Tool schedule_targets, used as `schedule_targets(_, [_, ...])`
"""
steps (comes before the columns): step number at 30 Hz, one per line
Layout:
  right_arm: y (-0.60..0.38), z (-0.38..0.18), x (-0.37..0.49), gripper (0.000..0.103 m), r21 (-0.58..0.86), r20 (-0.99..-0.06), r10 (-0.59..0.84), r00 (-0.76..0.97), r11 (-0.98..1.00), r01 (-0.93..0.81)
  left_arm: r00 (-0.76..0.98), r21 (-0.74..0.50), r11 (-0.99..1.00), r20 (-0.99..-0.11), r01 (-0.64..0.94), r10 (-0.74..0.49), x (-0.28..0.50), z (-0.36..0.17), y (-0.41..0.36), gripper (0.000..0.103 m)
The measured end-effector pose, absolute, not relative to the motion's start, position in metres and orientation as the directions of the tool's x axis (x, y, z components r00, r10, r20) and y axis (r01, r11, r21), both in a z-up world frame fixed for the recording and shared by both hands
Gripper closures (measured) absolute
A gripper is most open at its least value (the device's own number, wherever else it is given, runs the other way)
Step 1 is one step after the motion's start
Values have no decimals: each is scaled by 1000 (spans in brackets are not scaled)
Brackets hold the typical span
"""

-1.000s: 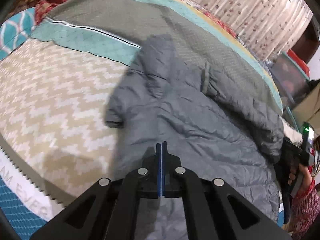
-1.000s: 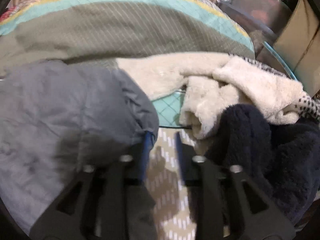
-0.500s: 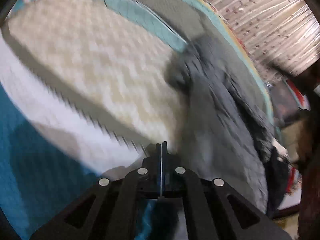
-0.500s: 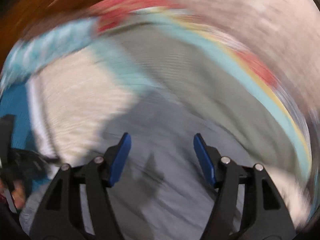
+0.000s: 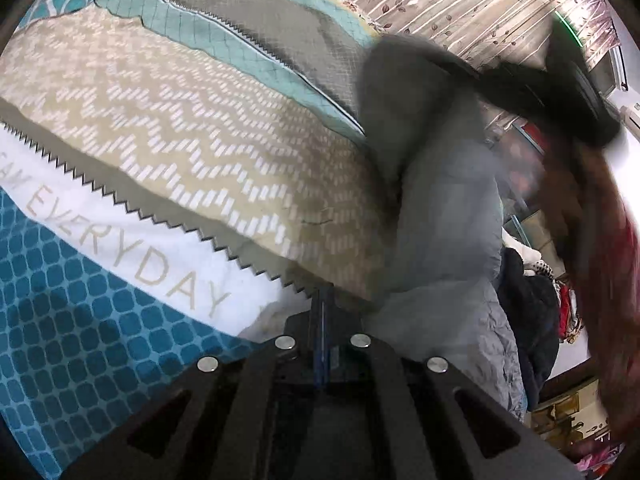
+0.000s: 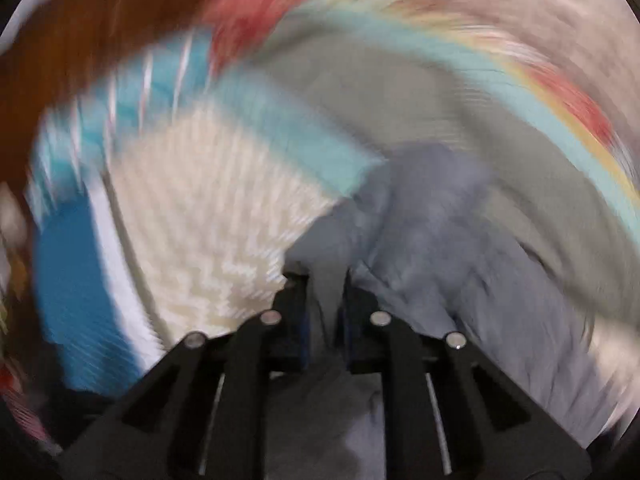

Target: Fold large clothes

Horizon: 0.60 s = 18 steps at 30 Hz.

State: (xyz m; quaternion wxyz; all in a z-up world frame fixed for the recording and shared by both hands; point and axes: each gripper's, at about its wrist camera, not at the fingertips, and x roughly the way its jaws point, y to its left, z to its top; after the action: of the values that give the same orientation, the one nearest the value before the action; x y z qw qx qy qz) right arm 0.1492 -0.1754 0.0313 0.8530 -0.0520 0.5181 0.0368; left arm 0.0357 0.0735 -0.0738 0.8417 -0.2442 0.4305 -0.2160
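Observation:
A grey quilted puffer jacket [image 5: 444, 216] lies on the patterned bedspread [image 5: 180, 140], running up the right half of the left wrist view. My left gripper [image 5: 322, 304] is shut, its tip at the jacket's near left edge; whether fabric is pinched there is hidden. In the blurred right wrist view the jacket [image 6: 460, 272] fills the lower right, and my right gripper [image 6: 325, 280] is shut on a fold of it. The other gripper and the person's arm [image 5: 576, 208] show blurred above the jacket.
The bedspread has chevron, teal and blue bands with printed lettering. A dark fleece garment [image 5: 524, 304] and a white one [image 5: 520, 248] are heaped at the bed's right edge. Curtains [image 5: 460, 4] hang behind the bed.
My right gripper swung from the fleece pile over to the jacket, opened wide, and has now shut on a fold of it. My left gripper stayed shut and moved to the jacket's left edge.

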Motion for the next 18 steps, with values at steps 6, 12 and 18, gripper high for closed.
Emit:
schedule_targets(6, [-330,-7,20,28,-223,-908,-328,261,906,360,484,-533,802,-645,269,-591,29,-54,11,80])
schedule_targets(12, [-283,54,31,28,-360,-805,-423,416,906,224,429,-399,807,-696,436,-576,12,-57,-55,80])
schedule_targets(18, [-133,82,101,28,-531,-739,-318,593,818,-223,428,-372,817,-713,441,-556,10,-77,-61,80])
